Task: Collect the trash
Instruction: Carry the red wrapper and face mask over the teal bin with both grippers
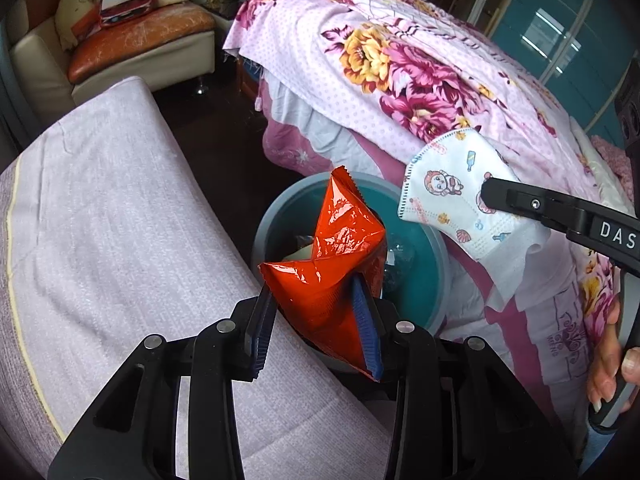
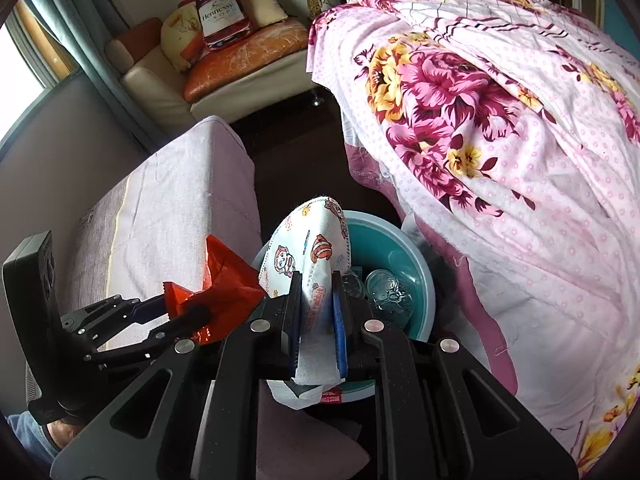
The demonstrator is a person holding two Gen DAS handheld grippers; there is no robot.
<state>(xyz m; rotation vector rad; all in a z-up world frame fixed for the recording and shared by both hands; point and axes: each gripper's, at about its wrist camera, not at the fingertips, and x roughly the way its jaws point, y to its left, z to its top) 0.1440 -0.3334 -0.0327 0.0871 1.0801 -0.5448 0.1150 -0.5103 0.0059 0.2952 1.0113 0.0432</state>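
Observation:
My left gripper (image 1: 316, 300) is shut on a crumpled red foil wrapper (image 1: 340, 256), held over the near rim of a teal bin (image 1: 420, 264) on the dark floor. In the right wrist view the same wrapper (image 2: 224, 280) and left gripper (image 2: 188, 312) sit at the left. My right gripper (image 2: 318, 280) is shut on a white face mask (image 2: 308, 240) with cartoon prints, hanging above the bin (image 2: 404, 248). The left wrist view shows that mask (image 1: 452, 192) at the bin's right edge, pinched by the right gripper (image 1: 486, 192). Clear plastic items (image 2: 388, 288) lie inside the bin.
A bed with a floral pink quilt (image 1: 400, 64) fills the right side, close to the bin. A lilac-covered bench (image 1: 100, 208) runs along the left. A cream and orange sofa (image 1: 140, 36) with cushions and a bag stands at the back. A person's hand (image 1: 608, 352) grips the right handle.

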